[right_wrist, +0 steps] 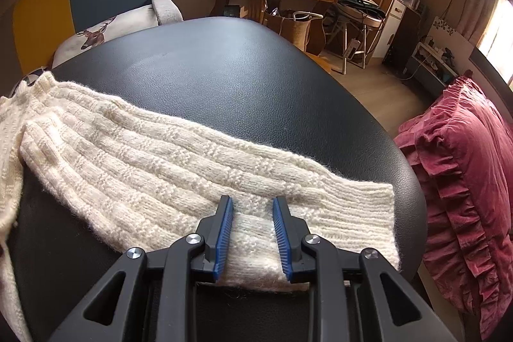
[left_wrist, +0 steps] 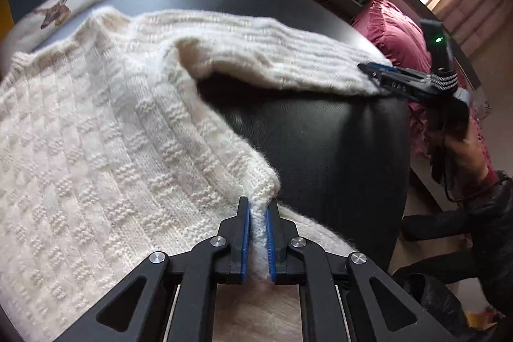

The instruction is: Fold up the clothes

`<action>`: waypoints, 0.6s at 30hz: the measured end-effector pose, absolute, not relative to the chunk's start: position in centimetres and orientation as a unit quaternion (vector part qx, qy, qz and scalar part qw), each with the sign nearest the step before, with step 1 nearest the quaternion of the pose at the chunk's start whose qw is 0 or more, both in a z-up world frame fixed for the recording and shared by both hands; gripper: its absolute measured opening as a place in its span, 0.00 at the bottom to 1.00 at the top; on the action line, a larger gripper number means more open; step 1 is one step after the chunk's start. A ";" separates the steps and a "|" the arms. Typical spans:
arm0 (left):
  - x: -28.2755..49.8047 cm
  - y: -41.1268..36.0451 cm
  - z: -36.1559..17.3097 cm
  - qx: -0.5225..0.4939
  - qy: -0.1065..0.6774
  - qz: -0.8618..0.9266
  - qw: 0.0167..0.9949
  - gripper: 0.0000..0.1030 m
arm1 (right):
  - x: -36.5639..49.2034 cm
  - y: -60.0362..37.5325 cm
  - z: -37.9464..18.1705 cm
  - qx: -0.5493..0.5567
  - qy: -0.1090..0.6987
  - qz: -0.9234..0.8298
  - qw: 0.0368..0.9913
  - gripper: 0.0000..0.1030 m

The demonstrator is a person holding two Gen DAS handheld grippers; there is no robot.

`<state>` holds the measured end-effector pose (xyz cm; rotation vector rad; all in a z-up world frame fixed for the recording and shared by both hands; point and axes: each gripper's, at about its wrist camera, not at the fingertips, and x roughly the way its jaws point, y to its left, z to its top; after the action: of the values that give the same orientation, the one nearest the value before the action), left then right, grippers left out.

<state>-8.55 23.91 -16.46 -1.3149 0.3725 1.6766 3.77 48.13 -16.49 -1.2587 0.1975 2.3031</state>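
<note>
Cream knit sweater (left_wrist: 96,133) spread on black tabletop (right_wrist: 224,69). Left tongs (left_wrist: 256,207) pinched tight on hem corner. Right tongs (right_wrist: 251,204) parted, straddling sleeve (right_wrist: 192,156) near cuff, not clamped.

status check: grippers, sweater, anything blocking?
Left gripper shut on sweater hem. Right gripper open astride sleeve cuff. Sweater flat on black table, unfolded. Nothing blocking.

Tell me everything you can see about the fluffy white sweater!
The sweater is cream-white, fuzzy knit wool with a bumpy checker pattern on its body and ribbed stripes along the sleeve. It lies spread on the black table. The left tongs pinch a bottom corner. The sleeve stretches flat sideways, and the right tongs sit open around its cuff end.
</note>
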 end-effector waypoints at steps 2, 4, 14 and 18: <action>-8.4 24.3 -16.1 -0.538 0.141 0.682 0.474 0.12 | 3.7 48.2 -16.5 -0.464 0.074 0.846 0.251 0.25; -8.7 24.0 -15.2 -0.540 0.122 0.679 0.482 0.15 | 3.6 48.4 -16.4 -0.467 0.079 0.844 0.250 0.25; -16.1 23.4 -9.7 -0.466 0.114 0.760 0.437 0.27 | 1.9 45.7 -12.2 -0.437 0.121 0.881 0.134 0.25; -17.4 27.0 -9.2 -0.430 0.192 0.755 0.456 0.27 | -0.3 44.4 -12.5 -0.461 0.101 0.874 0.120 0.25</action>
<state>-17.38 26.95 -9.16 -1.0609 0.4729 1.8623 -0.31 44.37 -12.47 -1.3460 0.2938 2.5531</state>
